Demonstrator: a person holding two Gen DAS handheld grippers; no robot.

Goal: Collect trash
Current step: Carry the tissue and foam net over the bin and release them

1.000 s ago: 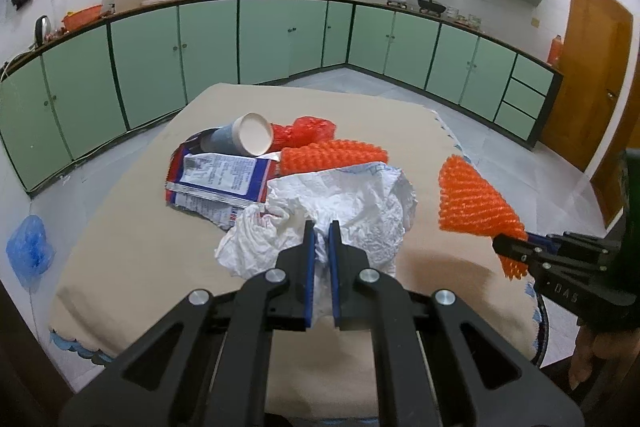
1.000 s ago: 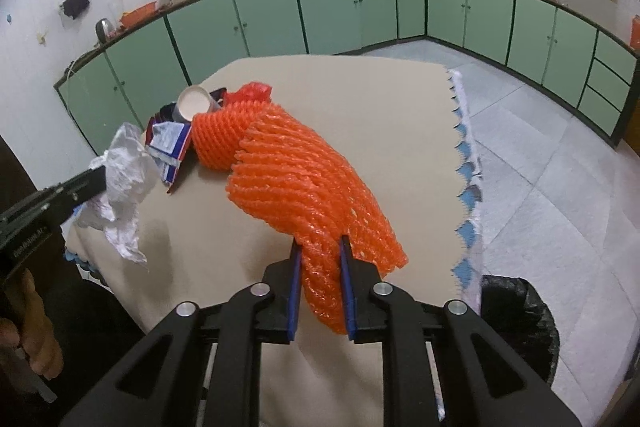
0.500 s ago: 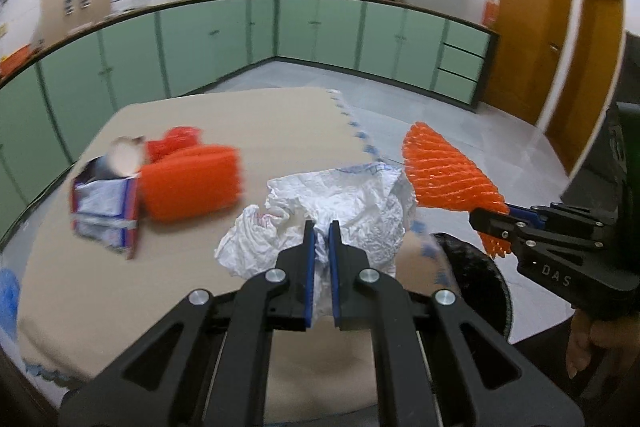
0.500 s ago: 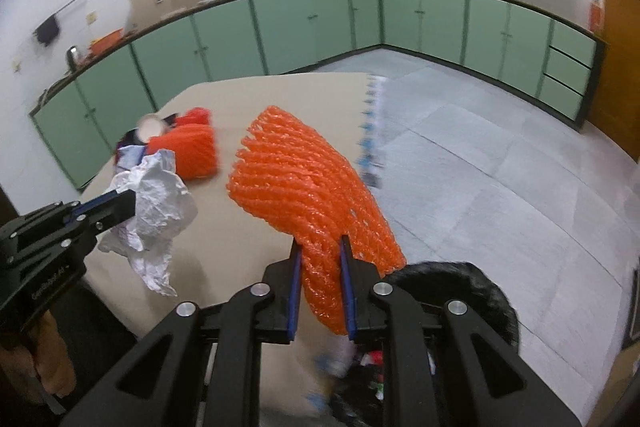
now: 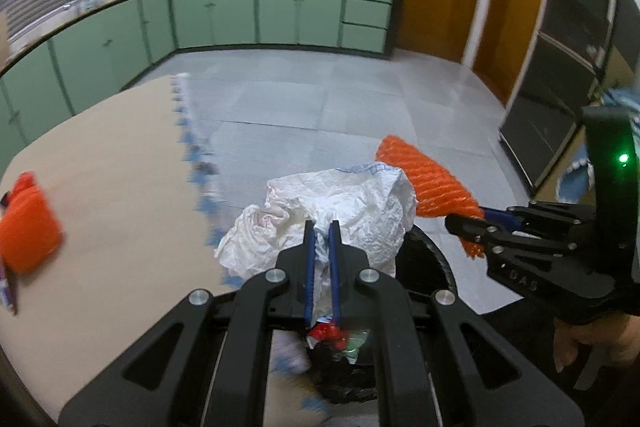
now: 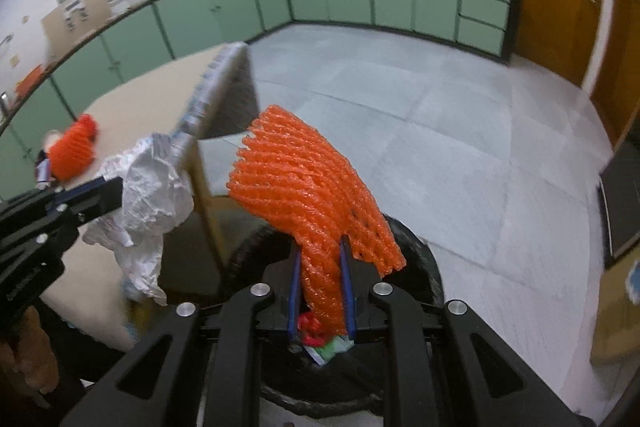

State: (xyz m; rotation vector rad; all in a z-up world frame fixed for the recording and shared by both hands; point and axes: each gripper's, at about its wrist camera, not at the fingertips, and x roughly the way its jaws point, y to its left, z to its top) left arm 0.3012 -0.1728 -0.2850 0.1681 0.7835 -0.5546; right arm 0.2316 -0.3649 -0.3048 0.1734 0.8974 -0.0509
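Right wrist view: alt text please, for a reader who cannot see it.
The right claw is shut on an orange foam fruit net, held above a black-lined trash bin on the grey tile floor. At left, the left claw grips crumpled white paper beside the table edge.

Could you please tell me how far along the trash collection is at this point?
Partly done: some trash already lies in the black bin. In hand: the left gripper is shut on the crumpled white plastic bag, and the right gripper is shut on the orange foam net, both above the bin, not yet released. Left: another orange net and a wrapper beside it remain on the table.
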